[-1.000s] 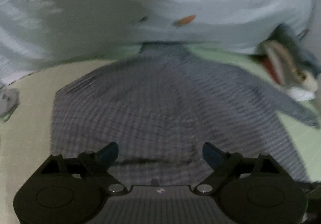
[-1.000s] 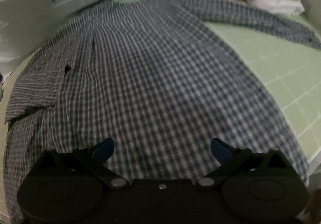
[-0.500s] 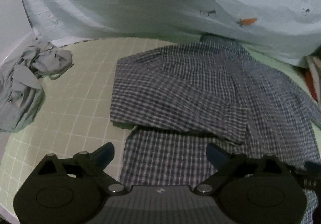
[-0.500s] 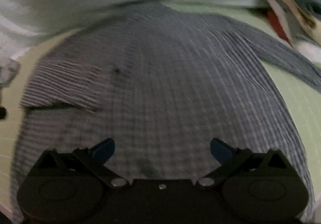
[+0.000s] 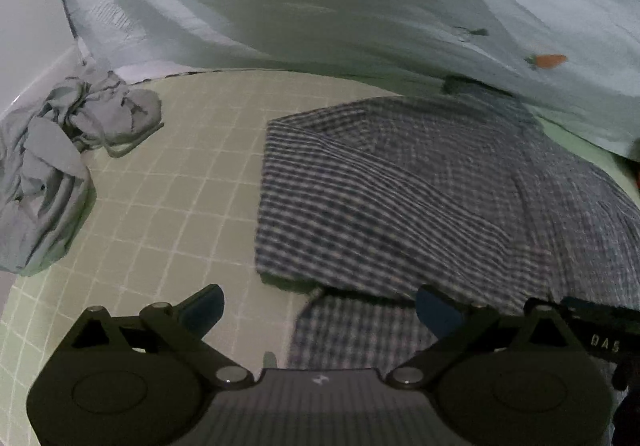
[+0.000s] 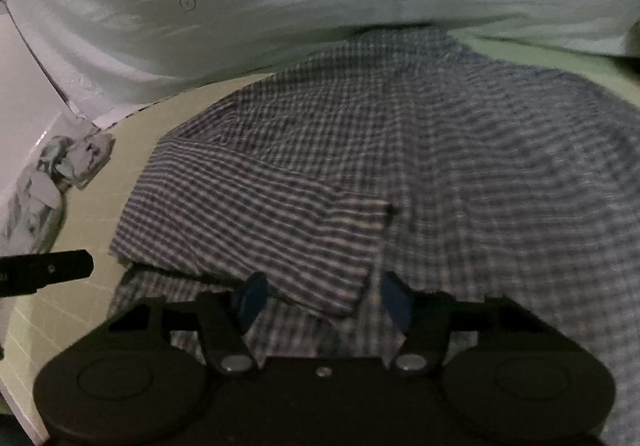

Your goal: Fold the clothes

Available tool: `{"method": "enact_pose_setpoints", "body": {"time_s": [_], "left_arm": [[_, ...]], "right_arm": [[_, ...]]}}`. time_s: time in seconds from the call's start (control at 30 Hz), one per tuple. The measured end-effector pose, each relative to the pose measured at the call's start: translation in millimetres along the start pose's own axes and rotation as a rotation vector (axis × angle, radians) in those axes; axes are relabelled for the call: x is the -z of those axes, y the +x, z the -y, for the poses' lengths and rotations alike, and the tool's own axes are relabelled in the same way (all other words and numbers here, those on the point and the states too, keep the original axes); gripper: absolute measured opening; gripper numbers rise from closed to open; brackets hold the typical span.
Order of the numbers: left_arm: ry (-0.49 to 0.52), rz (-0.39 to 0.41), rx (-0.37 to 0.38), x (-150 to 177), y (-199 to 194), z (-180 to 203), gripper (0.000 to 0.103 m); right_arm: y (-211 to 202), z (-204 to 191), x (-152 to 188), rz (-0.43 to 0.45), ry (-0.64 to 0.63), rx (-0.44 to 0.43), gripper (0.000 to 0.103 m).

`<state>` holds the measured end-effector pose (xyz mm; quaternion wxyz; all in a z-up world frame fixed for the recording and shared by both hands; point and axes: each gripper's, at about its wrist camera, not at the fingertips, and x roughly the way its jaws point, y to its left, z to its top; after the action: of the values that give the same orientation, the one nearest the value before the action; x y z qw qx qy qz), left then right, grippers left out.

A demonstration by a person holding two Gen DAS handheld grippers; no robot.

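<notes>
Right wrist view shows the checked shirt (image 6: 400, 166) spread flat on the green grid mat (image 6: 80, 310), filling the middle out to 3 o'clock, so it can be folded. One side already lies folded over. A crumpled grey cloth (image 5: 44, 182) waits at 9 o'clock. No boxes or baskets show. The right gripper (image 6: 324, 304) is closing around the folded flap's corner. The left gripper (image 5: 316, 310) is wide open, holding nothing.

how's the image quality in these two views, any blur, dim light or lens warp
Left wrist view: dim, greenish light; the checked shirt is slightly smeared, and the grid mat lines bow with fisheye warp. Right wrist view: equally dim; the shirt's right side blurs into streaks, and the carrot-print sheet curves at the black vignetted corners.
</notes>
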<state>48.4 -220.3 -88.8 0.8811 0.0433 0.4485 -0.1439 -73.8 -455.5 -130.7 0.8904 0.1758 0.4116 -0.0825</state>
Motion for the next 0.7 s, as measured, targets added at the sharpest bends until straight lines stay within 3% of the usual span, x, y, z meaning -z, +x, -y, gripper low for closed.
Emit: {"method": "enact_pose_setpoints", "body": {"time_s": [0.13, 0.3, 0.43, 0.47, 0.53, 0.57, 0.6, 0.63, 0.7], "left_arm": [[-0.025, -0.007, -0.014, -15, 19, -11, 0.101], [-0.036, -0.067, -0.006, -15, 37, -13, 0.101], [-0.033, -0.113, -0.002, -9, 47, -13, 0.101], [-0.034, -0.114, -0.005, -9, 48, -14, 0.101], [-0.034, -0.108, -0.015, -9, 48, -16, 0.101], [-0.035, -0.102, -0.017, -10, 48, -16, 0.101], [-0.035, -0.094, -0.017, -11, 47, -16, 0.101], [-0.035, -0.086, -0.018, -12, 47, -16, 0.101], [-0.034, -0.073, -0.018, -15, 46, -16, 0.101]], "right_arm": [[30, 0, -8, -0.056, 0.006, 0.041, 0.064], [43, -7, -14, -0.072, -0.033, 0.087, 0.088], [41, -19, 0, -0.072, -0.163, 0.121, 0.092], [40, -21, 2, -0.067, -0.176, 0.122, 0.088], [36, -20, 0, -0.045, -0.174, 0.111, 0.065], [34, -20, -2, -0.031, -0.173, 0.105, 0.042], [31, -19, -4, -0.014, -0.175, 0.103, 0.011], [29, -20, -6, -0.002, -0.178, 0.101, 0.002], [21, -22, -11, 0.04, -0.199, 0.103, 0.003]]}}
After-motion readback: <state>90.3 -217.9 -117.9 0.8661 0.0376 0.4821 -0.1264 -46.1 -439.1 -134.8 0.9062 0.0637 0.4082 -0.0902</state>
